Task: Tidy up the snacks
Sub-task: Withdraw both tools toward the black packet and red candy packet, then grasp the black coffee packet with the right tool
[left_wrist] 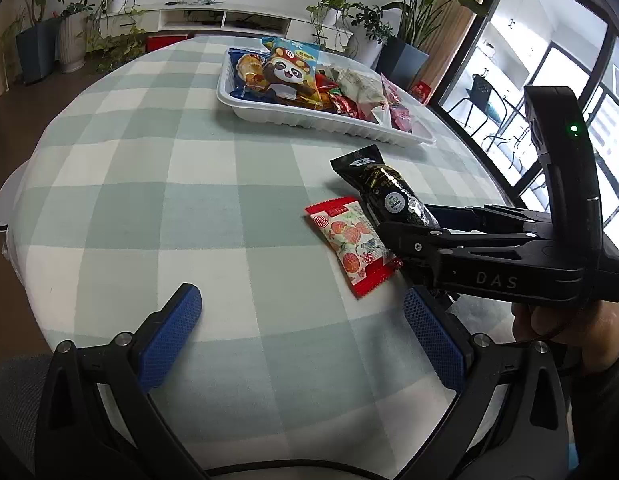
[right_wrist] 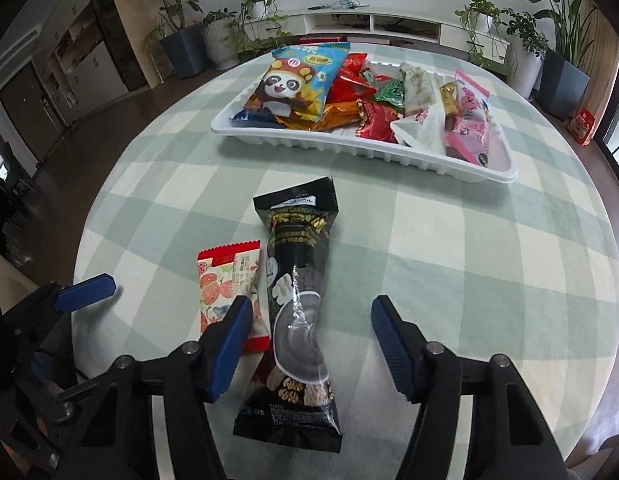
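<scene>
A long black snack pouch lies flat on the checked tablecloth between the open fingers of my right gripper; it also shows in the left wrist view. A small red-and-white snack packet lies just left of the pouch, partly under the right gripper's left finger, and shows in the left wrist view. My left gripper is open and empty above bare cloth, left of both snacks. The right gripper's body reaches in from the right.
A white plastic tray full of mixed snack packets, with a large panda bag on top, sits further back on the round table; it also shows in the left wrist view. Potted plants and a low white cabinet stand beyond the table.
</scene>
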Demonstrator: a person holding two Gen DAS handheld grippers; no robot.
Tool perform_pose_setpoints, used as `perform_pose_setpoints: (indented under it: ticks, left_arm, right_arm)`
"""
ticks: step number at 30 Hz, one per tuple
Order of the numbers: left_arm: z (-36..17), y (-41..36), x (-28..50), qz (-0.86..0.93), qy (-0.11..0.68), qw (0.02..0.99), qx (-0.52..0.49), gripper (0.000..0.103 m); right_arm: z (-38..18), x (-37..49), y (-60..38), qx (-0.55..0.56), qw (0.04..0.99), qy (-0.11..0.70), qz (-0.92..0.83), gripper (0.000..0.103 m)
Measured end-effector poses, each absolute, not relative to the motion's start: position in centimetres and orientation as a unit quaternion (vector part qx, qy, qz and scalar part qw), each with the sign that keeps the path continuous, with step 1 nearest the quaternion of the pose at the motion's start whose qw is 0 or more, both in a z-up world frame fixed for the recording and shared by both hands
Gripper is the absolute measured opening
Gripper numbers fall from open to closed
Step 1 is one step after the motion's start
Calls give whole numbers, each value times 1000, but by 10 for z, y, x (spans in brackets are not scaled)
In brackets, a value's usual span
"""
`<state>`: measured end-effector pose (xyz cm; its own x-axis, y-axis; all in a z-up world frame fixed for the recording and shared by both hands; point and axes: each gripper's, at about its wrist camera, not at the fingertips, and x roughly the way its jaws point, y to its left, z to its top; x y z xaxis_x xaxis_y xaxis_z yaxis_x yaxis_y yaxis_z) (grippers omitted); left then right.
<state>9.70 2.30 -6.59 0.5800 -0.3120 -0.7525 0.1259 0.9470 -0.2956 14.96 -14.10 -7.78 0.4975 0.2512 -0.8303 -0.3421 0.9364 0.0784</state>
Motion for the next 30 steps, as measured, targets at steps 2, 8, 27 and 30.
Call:
perform_pose_setpoints:
  ticks: [2,8,27,30]
  left_arm:
    - [-66,25,99,-121,443,882,-106,103]
    - [-66,28,106,-113,447,882,-103,103]
    - [-61,-24,156,-102,471,876,-30,102]
    - [-76,-35,169,-96,496,863,-11,102]
  right_arm:
    - [-83,155,-137,-64,859,480,166,64]
    - [-86,149,-130,-111,859,474,158,57]
    - [-83,119,-172,-57,871,472,125,26]
    - [-84,115,-177,-48,872,470,125,26]
